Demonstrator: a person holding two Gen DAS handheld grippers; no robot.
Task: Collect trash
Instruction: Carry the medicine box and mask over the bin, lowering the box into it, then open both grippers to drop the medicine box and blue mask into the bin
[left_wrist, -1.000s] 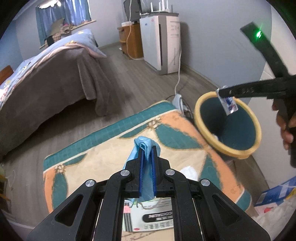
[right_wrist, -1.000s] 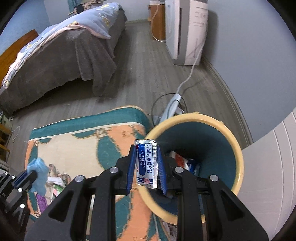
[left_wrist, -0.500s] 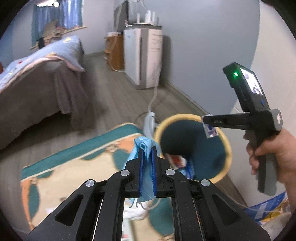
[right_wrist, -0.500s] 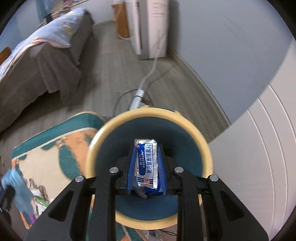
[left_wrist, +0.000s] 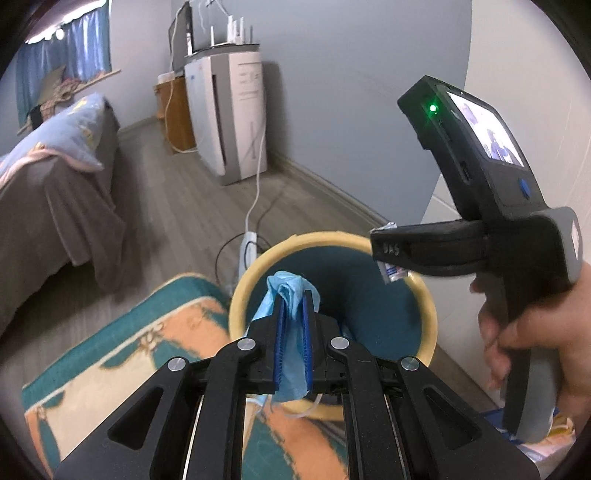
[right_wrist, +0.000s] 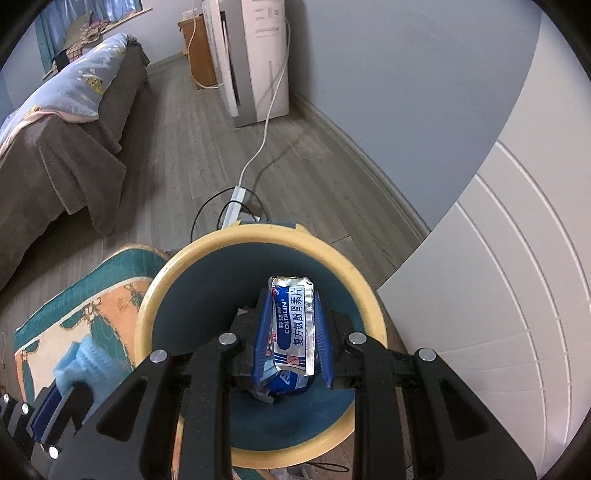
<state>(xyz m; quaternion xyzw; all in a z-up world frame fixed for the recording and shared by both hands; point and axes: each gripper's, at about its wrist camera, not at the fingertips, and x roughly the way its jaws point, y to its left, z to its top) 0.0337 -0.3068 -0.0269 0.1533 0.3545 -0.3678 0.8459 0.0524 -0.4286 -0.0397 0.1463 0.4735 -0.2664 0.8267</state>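
Right wrist view: right gripper (right_wrist: 291, 332) gripping foil medicine packet (right_wrist: 292, 325) over bin (right_wrist: 258, 240). Left gripper (left_wrist: 291, 332), at 8 o'clock, pinching blue mask (left_wrist: 290, 295).

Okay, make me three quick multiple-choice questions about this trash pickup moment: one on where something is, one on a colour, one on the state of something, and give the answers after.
1. Where is the silver medicine sachet?
A. lying on the rug
B. between the right gripper's fingers, above the bin's opening
C. on the bed

2. What colour is the rim of the bin?
A. pale yellow
B. red
C. black

3. What is the state of the left gripper?
A. wide open, nothing in it
B. shut on the light blue face mask
C. lying on the floor

Answers: 1 B, the right wrist view shows the sachet pinched over the teal inside of the bin. 2 A, the rim is pale yellow in both views. 3 B, its blue pads clamp the mask.
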